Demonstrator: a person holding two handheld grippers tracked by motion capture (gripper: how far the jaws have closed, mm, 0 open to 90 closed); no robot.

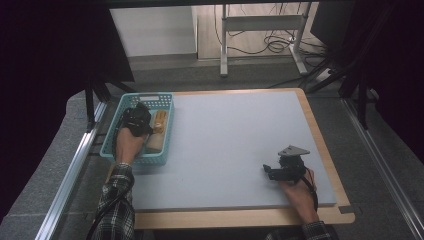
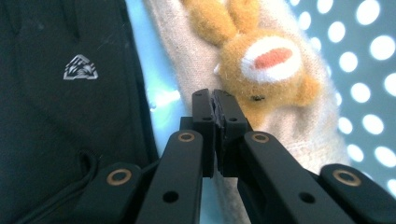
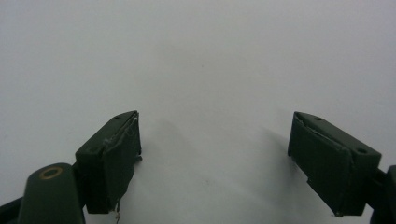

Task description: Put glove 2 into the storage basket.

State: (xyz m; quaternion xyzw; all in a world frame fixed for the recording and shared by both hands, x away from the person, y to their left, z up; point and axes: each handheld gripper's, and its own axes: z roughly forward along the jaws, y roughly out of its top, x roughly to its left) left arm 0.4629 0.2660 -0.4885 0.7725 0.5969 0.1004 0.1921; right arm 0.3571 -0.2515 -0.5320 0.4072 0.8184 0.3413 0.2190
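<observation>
My left gripper (image 1: 137,120) reaches down into a teal plastic basket (image 1: 145,97) at the table's far left. In the left gripper view its jaws (image 2: 215,100) stand shut, tips together, right against a beige cloth piece (image 2: 299,140) bearing an orange plush rabbit (image 2: 266,65). I cannot tell whether any fabric is pinched. A black glove (image 2: 56,93) with a small grey logo lies beside the cloth. The high view shows the orange plush (image 1: 159,122) and the beige cloth (image 1: 155,142) in the basket. My right gripper (image 1: 270,171) rests open near the table's front right, with nothing between its fingertips (image 3: 215,126).
The grey table top (image 1: 235,130) has a wooden border. A white desk frame (image 1: 260,30) and loose cables stand on the floor behind the table. Metal rails (image 1: 75,165) run along both sides.
</observation>
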